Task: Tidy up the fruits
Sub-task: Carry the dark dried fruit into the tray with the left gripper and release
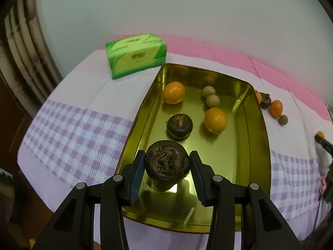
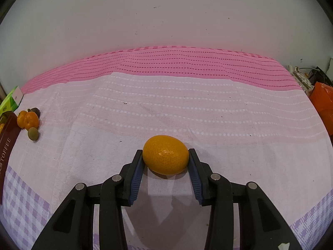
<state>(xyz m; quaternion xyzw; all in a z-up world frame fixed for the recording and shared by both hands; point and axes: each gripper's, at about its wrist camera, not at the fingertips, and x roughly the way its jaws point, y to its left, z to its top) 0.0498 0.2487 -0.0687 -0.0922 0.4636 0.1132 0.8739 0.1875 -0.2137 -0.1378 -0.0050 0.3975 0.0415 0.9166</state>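
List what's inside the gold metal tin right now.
Inside the gold metal tin: two orange kumquats, two small tan round fruits, and one dark brown water chestnut. The left gripper holds a second chestnut above the tin; the floor beneath it is hidden.

A green tissue box (image 1: 136, 55) is sitting on the tabletop's cloth (image 2: 187, 108), near the far edge. The cloth is showing a pink band at the back, a pale middle and purple checks in front. A plain white wall (image 2: 166, 16) is rising behind it. An orange bag (image 2: 323, 102) is resting at the right side among some clutter.
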